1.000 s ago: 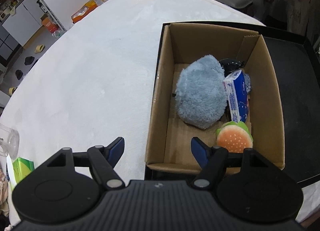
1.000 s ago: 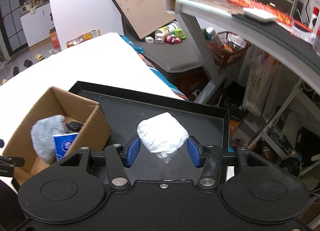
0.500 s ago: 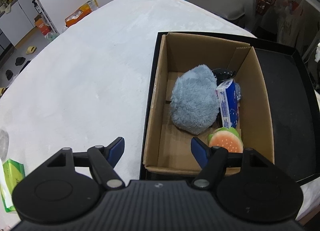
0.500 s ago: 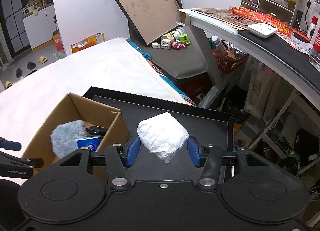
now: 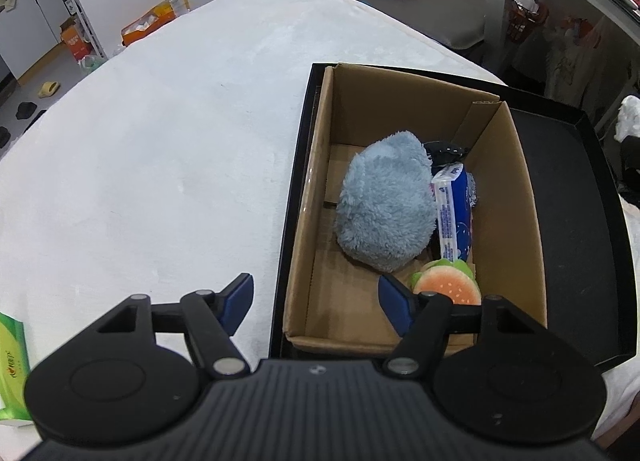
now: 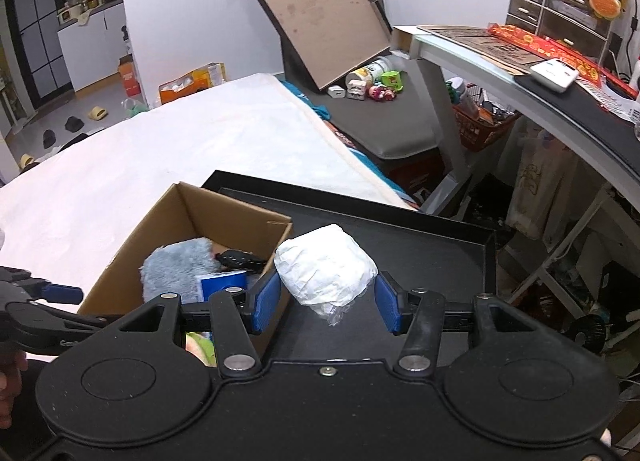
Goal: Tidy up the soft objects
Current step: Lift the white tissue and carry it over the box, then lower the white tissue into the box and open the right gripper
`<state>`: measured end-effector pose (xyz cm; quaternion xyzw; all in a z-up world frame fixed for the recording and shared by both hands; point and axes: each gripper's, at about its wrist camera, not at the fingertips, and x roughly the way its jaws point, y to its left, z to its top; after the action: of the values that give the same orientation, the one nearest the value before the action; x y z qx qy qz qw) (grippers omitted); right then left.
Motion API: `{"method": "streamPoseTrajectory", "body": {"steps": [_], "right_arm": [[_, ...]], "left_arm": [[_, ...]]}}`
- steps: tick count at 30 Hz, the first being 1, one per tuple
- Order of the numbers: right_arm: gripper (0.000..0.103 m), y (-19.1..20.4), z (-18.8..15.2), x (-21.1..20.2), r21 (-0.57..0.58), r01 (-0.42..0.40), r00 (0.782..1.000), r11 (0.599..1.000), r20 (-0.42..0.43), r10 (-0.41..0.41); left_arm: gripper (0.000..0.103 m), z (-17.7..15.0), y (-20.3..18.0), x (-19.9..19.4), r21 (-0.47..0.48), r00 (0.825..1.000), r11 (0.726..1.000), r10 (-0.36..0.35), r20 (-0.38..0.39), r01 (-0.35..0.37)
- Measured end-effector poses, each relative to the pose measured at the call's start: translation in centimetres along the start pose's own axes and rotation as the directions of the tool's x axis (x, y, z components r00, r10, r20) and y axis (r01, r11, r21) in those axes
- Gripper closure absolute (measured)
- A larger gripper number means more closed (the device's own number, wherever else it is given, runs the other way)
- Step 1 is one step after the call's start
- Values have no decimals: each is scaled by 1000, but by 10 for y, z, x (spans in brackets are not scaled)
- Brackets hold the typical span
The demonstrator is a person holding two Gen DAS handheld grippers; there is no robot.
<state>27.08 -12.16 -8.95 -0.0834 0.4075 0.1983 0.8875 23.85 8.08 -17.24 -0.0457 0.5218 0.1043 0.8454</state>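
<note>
A cardboard box (image 5: 520, 197) stands in a black tray (image 5: 576, 197) on a white bed. In it lie a fluffy grey-blue plush (image 5: 386, 201), a blue-and-white tissue pack (image 5: 454, 213), a dark object (image 5: 442, 151) and a burger plush (image 5: 448, 285). My left gripper (image 5: 316, 301) is open and empty above the box's near left corner. My right gripper (image 6: 326, 299) is shut on a white wrapped soft bundle (image 6: 326, 269), held above the tray (image 6: 420, 241) just right of the box (image 6: 192, 213).
A green tissue pack (image 5: 12, 365) lies at the bed's near left. White bedding (image 5: 160, 141) stretches left of the tray. A desk (image 6: 520, 73) and shelving stand to the right; a leaning lid (image 6: 320, 9) and small toys lie beyond the bed.
My right gripper has moved left with the white bundle, toward the box. My left gripper has drawn back a little, staying open.
</note>
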Motion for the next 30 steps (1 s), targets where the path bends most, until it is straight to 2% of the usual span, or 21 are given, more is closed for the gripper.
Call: {"method": "streamPoseTrajectory", "body": {"steps": [5,11,15,21,30], "right_arm": [[52,13,0,1,-12,-12,1000,1000,-9,12],[52,27,-1,2,-18,-32,999,999,-17,32],[52,36,0,3,-20,-54,998,998,-23,54],[52,53,0,4,-27,-80,996,996,-35,79],[52,78,-3,15,-41,-118,991,992,-67,116]], "left_arm": [[36,-3,5,3,-13,1000,1000,-19,1,19],[43,-5,10,6,-28,999,999,-41,4,41],[51,-6,12,7,-33,998,998,-59,9,59],[71,-9,17,12,-52,997,996,-77,8,78],[81,-14,22,15,-60,997,995,-77,14,78]]}}
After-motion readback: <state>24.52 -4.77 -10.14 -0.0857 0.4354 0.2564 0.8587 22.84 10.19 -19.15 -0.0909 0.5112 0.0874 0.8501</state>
